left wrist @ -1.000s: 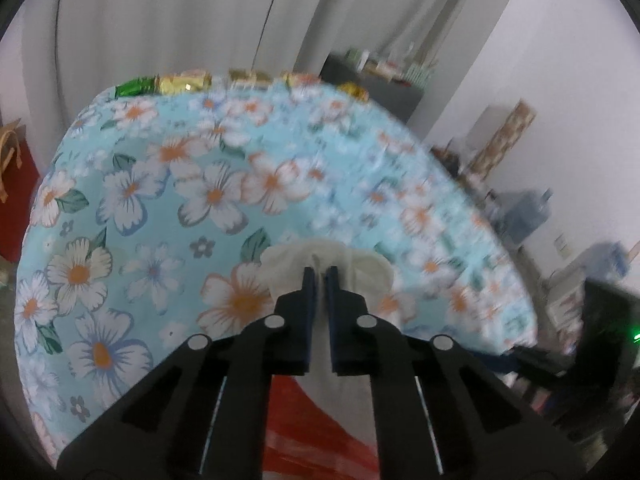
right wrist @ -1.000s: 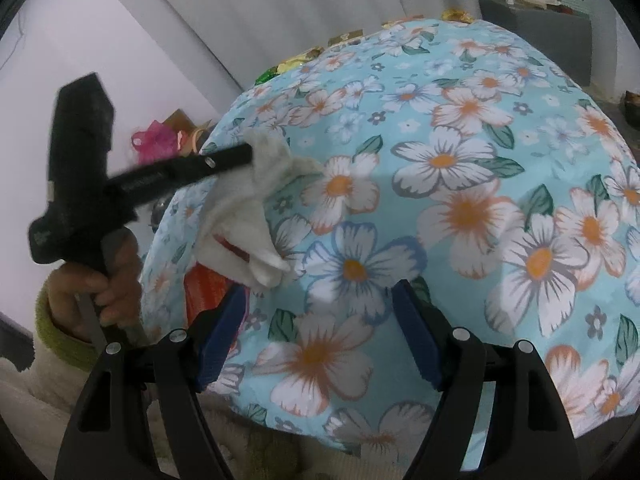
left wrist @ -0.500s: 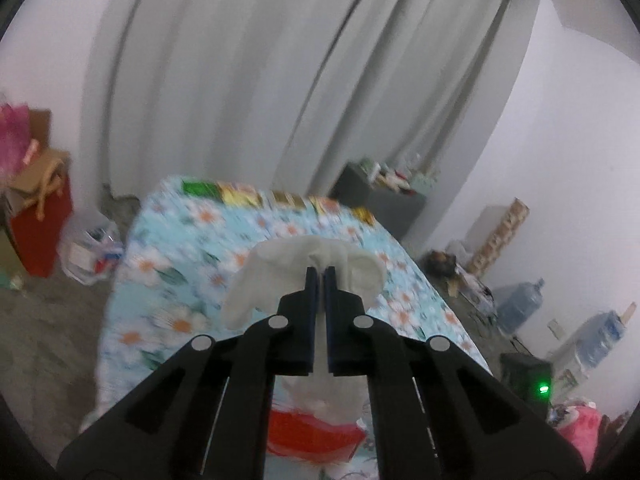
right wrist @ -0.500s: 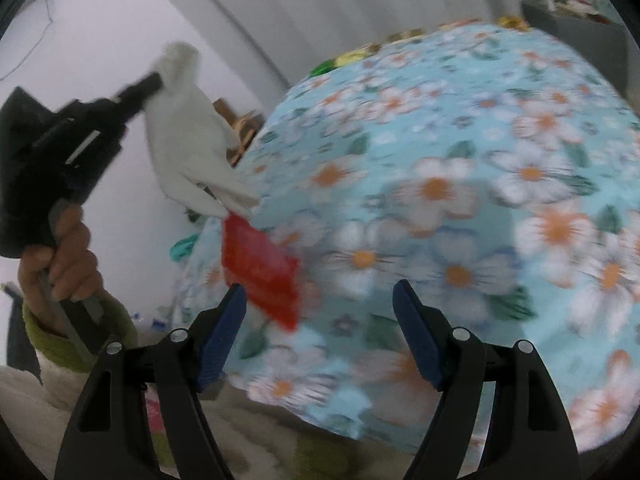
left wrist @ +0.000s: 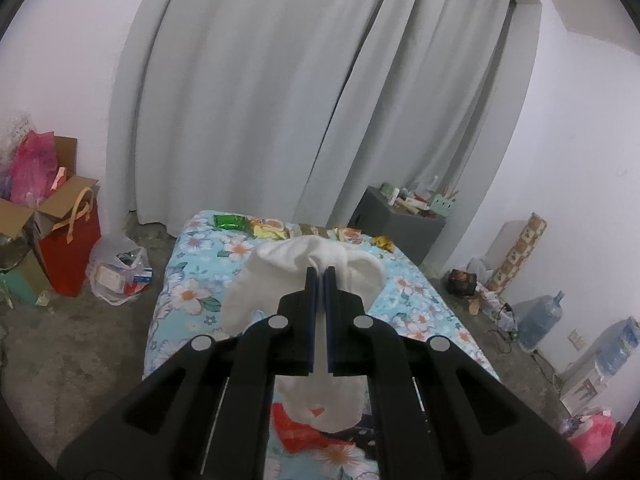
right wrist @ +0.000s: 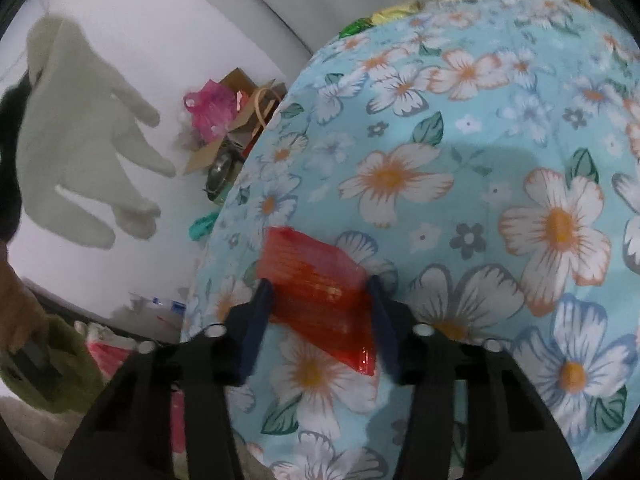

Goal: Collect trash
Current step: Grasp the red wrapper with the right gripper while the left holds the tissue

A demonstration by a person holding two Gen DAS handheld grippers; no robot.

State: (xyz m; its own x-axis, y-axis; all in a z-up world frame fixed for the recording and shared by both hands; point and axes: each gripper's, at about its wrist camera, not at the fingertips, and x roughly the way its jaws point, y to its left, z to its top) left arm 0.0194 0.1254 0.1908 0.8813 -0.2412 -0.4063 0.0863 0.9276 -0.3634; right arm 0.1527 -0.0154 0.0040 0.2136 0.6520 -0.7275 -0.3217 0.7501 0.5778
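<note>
Red wrapper, near end gripper-hidden

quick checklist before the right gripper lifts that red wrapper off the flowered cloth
1. Red wrapper sits between the right gripper fingers: ok.
2. Right jaws fully clamped on it: not ok, they are closing and pad contact is unclear.
3. Wrapper lies flat on the flowered cloth, nothing on top of it: ok.
4. Left gripper shut on the white glove: ok.
5. Glove hangs clear of the wrapper, up and to the left in the right wrist view: ok.
6. A bin or bag ready to drop trash into: cannot tell.
</note>
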